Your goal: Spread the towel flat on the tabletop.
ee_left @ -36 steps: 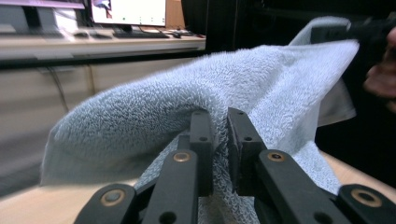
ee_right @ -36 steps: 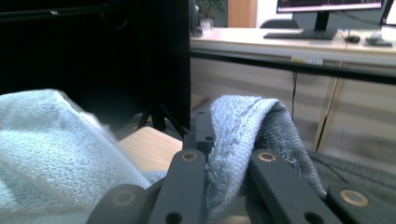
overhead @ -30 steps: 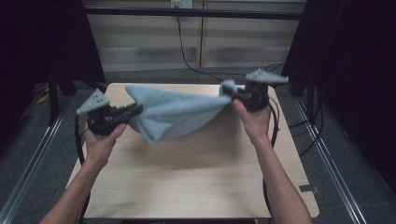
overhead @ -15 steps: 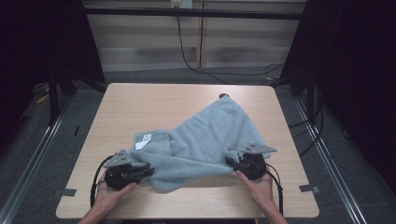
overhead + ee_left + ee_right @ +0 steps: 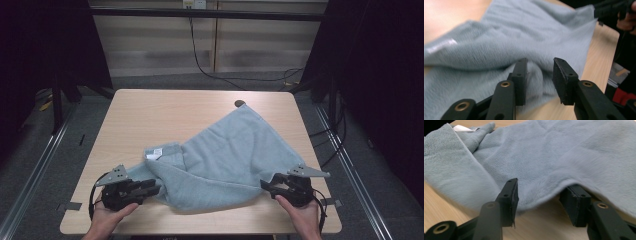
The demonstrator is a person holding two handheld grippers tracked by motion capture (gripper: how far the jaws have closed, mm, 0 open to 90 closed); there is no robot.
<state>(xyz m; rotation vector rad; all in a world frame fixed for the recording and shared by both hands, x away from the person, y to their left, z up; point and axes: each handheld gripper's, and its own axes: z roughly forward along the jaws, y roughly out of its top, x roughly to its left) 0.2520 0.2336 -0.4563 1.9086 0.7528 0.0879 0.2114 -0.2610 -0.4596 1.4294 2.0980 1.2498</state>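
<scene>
At the near edge of the surface, the left gripper and right gripper are seen spread, their jaws having just been opening, with towel folds loose between them. If either is withdrawn carelessly, a fold could be snagged and dragged. Farther off, the towel's far corner lies close to the surface's back edge, where a tug might pull it crooked.

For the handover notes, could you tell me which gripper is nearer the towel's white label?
Left. The left gripper sits just below the white label; the right gripper is across the towel.
</scene>
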